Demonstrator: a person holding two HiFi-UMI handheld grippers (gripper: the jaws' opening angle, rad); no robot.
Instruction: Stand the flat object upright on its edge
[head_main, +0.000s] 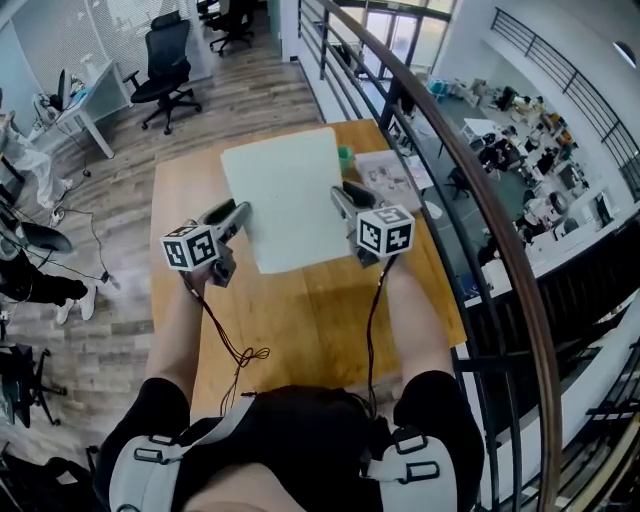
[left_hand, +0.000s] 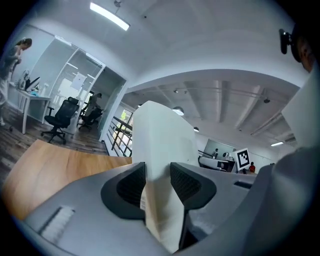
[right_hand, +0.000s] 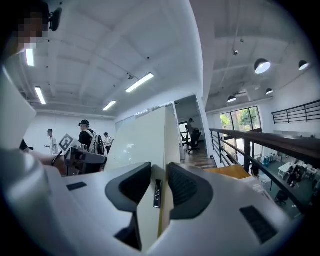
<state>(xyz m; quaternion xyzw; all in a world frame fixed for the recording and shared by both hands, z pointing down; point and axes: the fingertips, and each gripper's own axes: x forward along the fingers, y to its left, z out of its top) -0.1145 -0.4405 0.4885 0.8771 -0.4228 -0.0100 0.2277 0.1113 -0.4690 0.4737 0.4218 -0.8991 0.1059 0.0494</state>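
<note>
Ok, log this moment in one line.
left tool: shut on board | right tool: shut on board | board: gripped at both sides, over table

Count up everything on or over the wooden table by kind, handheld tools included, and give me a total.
White flat board: 1
Tools: 2, the left tool and the right tool
Green item, partly hidden behind the board: 1
Printed sheet: 1
Total: 5

Near table (head_main: 300, 325) free (board (head_main: 285, 195), papers (head_main: 388, 178) crowd far side).
</note>
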